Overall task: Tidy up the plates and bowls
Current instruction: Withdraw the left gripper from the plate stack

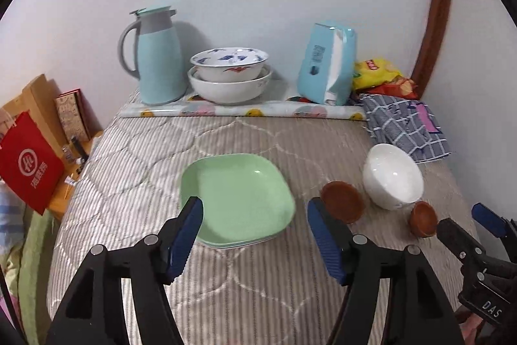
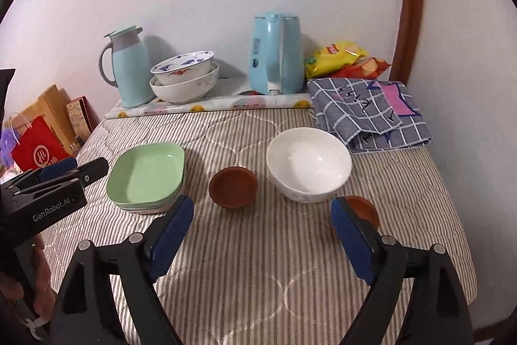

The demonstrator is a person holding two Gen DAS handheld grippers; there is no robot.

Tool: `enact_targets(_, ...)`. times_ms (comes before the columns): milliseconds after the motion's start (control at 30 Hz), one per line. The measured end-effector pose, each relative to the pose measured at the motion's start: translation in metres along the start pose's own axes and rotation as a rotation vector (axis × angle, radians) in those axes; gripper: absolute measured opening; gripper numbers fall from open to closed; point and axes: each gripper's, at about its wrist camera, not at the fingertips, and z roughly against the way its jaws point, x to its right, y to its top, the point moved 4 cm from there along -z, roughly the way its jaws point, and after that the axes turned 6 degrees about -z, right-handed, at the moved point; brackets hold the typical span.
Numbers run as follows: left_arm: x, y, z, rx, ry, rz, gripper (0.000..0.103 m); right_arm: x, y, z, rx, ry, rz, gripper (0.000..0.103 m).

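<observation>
A stack of green square plates (image 1: 237, 199) (image 2: 147, 172) lies on the striped quilted table cover. A white bowl (image 1: 392, 175) (image 2: 308, 164) stands to its right. One small brown dish (image 1: 342, 201) (image 2: 232, 187) sits between them, and another (image 1: 423, 219) (image 2: 363, 210) is in front of the white bowl. Two patterned bowls (image 1: 231, 75) (image 2: 184, 76) are nested at the back. My left gripper (image 1: 255, 235) is open and empty, just in front of the green plates. My right gripper (image 2: 261, 235) is open and empty, in front of the brown dishes.
At the back stand a light blue thermos jug (image 1: 158, 57) (image 2: 129, 67), a blue kettle (image 2: 276, 52), snack bags (image 2: 345, 59) and a folded checked cloth (image 1: 404, 125) (image 2: 368, 113). Bags and boxes (image 1: 32, 151) sit beyond the table's left edge.
</observation>
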Motion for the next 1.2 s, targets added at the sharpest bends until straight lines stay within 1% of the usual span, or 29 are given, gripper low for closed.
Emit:
enact_targets(133, 0.013, 0.003, -0.003, -0.011, -0.017, -0.008, 0.066, 0.018, 0.001, 0.001, -0.014, -0.006, -0.031, 0.086)
enact_targets(367, 0.033, 0.003, -0.015, -0.041, -0.017, -0.023, 0.066, 0.057, 0.001, 0.000, -0.019, -0.057, -0.067, 0.086)
enact_targets(467, 0.042, 0.004, -0.021, -0.048, -0.027, -0.030, 0.066, 0.071, 0.001, -0.002, -0.028, -0.069, -0.083, 0.086)
enact_targets(700, 0.058, 0.001, -0.036, -0.069, -0.032, -0.040, 0.066, 0.098, -0.004, -0.014, -0.037, -0.099, -0.083, 0.086)
enact_targets(833, 0.064, -0.002, -0.048, -0.087, -0.037, -0.022, 0.066, 0.113, -0.008, -0.026, -0.050, -0.101, -0.099, 0.086)
enact_targets(933, 0.069, -0.005, -0.057, -0.103, -0.044, -0.007, 0.066, 0.123, -0.010, -0.036, -0.067, -0.106, -0.111, 0.082)
enact_targets(1000, 0.073, -0.006, -0.064, -0.110, -0.038, -0.011, 0.066, 0.130, -0.011, -0.041, -0.072, -0.110, -0.115, 0.078)
enact_targets(1133, 0.080, -0.008, -0.078, -0.132, -0.030, -0.011, 0.066, 0.142, -0.012, -0.054, -0.083, -0.110, -0.126, 0.077)
enact_targets(1200, 0.082, -0.009, -0.085, -0.142, -0.027, -0.016, 0.066, 0.148, -0.014, -0.061, -0.091, -0.108, -0.135, 0.075)
